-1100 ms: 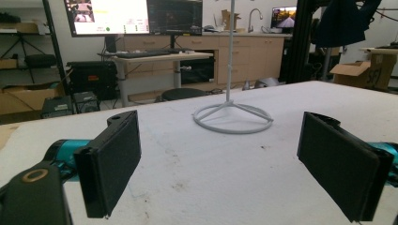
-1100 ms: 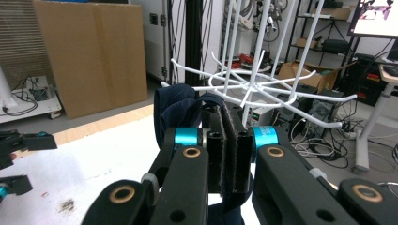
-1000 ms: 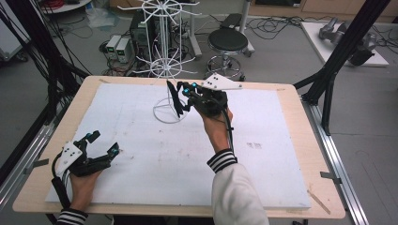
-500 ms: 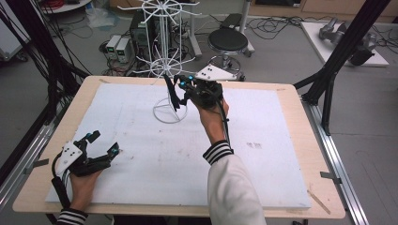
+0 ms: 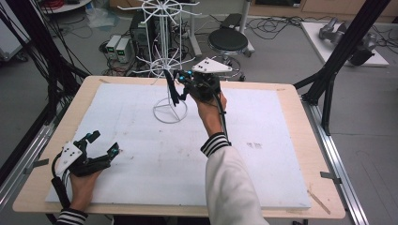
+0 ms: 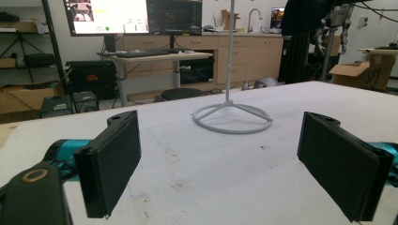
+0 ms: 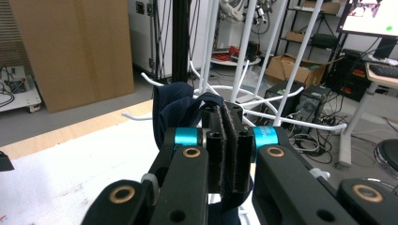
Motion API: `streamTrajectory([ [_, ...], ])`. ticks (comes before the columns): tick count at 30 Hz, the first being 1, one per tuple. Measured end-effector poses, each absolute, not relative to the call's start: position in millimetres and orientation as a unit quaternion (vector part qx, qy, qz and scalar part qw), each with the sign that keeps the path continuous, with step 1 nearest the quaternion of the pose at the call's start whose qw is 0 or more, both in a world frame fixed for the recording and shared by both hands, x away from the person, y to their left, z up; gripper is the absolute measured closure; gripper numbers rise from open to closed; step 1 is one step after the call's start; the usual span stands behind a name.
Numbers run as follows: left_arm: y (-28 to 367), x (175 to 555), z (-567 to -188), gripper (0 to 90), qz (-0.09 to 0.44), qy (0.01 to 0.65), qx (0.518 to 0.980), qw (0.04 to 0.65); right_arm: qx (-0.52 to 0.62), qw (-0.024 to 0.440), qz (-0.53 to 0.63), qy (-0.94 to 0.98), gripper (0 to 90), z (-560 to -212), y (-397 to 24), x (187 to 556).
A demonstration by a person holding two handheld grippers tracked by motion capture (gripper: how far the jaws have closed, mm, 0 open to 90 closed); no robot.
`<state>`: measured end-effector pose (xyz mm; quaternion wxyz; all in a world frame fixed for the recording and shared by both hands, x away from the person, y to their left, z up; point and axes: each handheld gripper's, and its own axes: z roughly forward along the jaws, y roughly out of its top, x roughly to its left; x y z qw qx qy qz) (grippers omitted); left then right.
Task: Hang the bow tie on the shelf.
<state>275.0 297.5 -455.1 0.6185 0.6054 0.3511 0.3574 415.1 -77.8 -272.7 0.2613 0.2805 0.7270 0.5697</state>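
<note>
**Right tool carrying dark cloth at the rack**

The right tool (image 5: 180, 89) is clenching a dark blue cloth (image 5: 173, 91) and holding it up beside the pole of the white wire rack (image 5: 166, 70), above the rack's ring base at the far side of the worktop (image 5: 281, 154). In the high view the cloth is hanging down from the tool as a narrow dark strip, close to the rack's lower tier of hooks; whether it is touching a hook I cannot tell. In the right gripper view the jaws are pressing together on the cloth (image 7: 180, 110), which is bunching out above and to the left of them, with the white hooks (image 7: 263, 112) spreading just behind it.

The left tool (image 5: 103, 147) is resting low over the near left corner of the worktop, well apart from the rack. It is released: in the left gripper view its two black pads (image 6: 115, 159) are standing wide apart with nothing between them, facing the rack's ring base (image 6: 232, 117) across the bare white surface.
</note>
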Motion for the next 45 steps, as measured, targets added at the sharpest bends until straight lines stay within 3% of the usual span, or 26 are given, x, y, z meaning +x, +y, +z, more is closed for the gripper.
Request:
streamTrajectory([
  [16, 297.6, 274.9, -455.2, 14.2, 0.358, 0.35, 0.605, 0.619, 0.297, 0.269, 0.544, 0.737, 86.3, -277.2, -82.0, 423.4],
  [45, 297.6, 274.9, -455.2, 14.2, 0.359, 0.35, 0.605, 0.619, 0.311, 0.265, 0.539, 0.737, 69.8, -281.4, -72.2, 425.1],
])
